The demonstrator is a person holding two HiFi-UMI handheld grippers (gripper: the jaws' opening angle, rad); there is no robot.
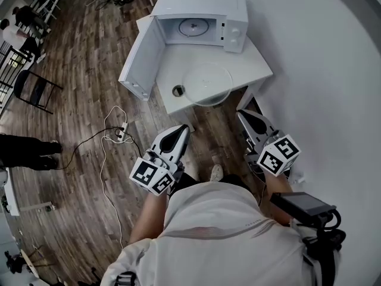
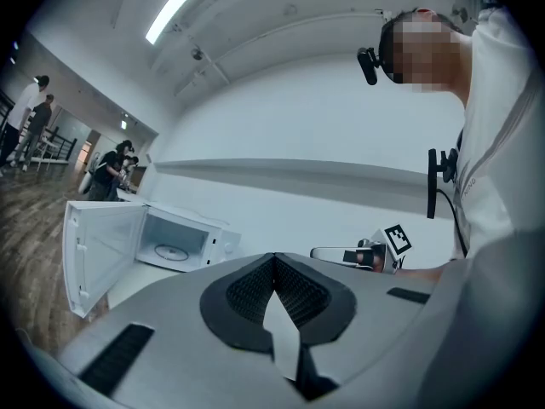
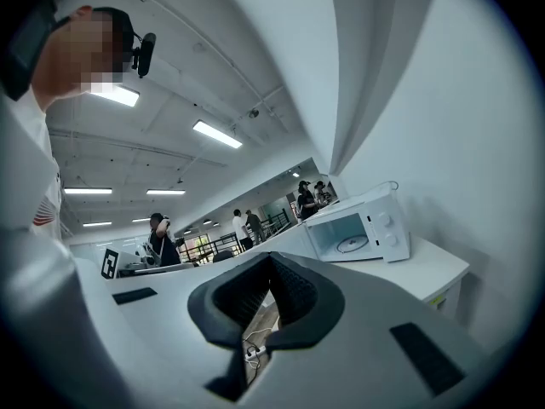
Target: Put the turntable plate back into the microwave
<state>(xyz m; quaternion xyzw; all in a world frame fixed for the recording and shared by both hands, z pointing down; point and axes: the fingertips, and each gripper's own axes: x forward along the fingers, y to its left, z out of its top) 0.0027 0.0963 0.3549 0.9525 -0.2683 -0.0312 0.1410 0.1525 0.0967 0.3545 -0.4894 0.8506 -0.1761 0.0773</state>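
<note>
A round, clear glass turntable plate (image 1: 207,82) is laid flat on the smooth white bench (image 1: 256,64), near its front edge. The boxy white microwave (image 1: 202,16) is set at 12 o'clock from the plate, and its flat door (image 1: 140,64) is swung wide open. A small dark ring (image 1: 178,90) is seen just beside the plate, at 9 o'clock. The left gripper (image 1: 183,128) and right gripper (image 1: 241,113) are held at 6 o'clock, short of the bench. The ribbed black pads (image 2: 243,292) of each are pressed together on nothing.
</note>
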